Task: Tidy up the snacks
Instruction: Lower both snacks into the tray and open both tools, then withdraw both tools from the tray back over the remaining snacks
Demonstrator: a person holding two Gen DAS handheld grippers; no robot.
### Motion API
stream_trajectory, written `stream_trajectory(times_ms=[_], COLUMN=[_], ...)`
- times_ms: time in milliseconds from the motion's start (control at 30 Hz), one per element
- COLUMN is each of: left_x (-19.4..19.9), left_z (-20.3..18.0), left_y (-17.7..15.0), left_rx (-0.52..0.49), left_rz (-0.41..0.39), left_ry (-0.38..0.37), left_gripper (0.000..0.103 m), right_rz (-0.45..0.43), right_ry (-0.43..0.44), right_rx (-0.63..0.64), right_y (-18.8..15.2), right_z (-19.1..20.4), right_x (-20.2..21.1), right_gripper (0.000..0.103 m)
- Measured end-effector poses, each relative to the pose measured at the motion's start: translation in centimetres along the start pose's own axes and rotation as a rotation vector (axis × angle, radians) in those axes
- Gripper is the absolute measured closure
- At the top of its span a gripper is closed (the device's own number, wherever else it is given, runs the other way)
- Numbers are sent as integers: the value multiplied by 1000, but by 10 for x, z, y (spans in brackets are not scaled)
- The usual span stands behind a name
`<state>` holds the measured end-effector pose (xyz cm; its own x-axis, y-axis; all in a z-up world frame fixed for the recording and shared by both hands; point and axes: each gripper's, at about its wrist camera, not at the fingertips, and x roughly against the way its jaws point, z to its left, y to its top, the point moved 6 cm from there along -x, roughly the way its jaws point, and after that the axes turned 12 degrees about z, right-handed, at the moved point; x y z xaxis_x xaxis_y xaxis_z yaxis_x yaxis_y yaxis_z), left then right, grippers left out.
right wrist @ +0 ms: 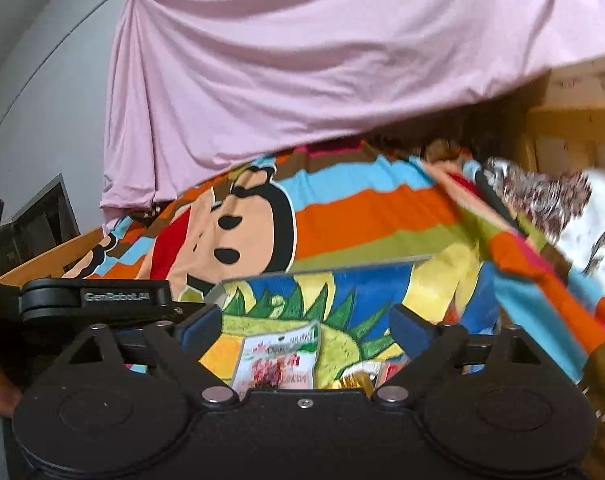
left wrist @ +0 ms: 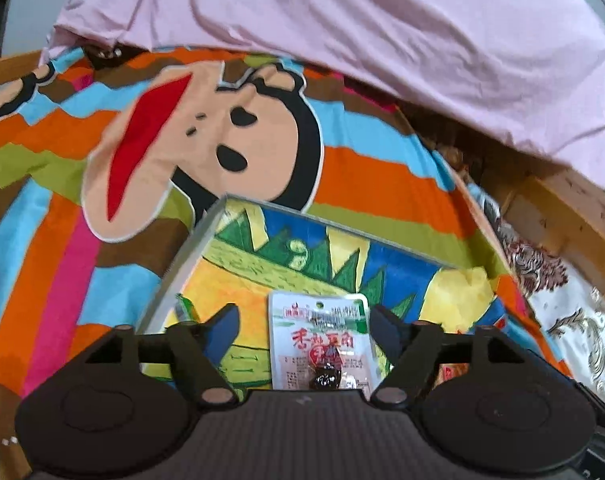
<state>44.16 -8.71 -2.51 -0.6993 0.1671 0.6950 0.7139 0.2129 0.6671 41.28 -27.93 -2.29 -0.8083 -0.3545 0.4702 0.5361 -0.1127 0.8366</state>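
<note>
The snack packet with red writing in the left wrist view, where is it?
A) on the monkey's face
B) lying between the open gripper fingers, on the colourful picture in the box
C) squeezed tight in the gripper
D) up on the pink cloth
B: the snack packet lies flat on the colourful picture, and the left gripper is open, its fingers apart on either side and not pressing it.
</note>
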Motion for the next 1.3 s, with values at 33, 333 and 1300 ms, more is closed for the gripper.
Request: stream_trajectory(times_ms=[33,333,1300], left_x=[6,64,216], left_z=[1,12,68], left_y=[1,-3,-137], left_rx=[4,40,10], left_rz=[-13,-102,-132], left_ry=[1,-9,73], left_gripper=[16,1,1], right_rz=[-11,-95,-108], right_ry=[-6,-53,-151], right_rx=[6,31,258], right_y=[3,21,-94], right_z=[1,15,106], right_x=[5,58,222], right_gripper=[5,1,1])
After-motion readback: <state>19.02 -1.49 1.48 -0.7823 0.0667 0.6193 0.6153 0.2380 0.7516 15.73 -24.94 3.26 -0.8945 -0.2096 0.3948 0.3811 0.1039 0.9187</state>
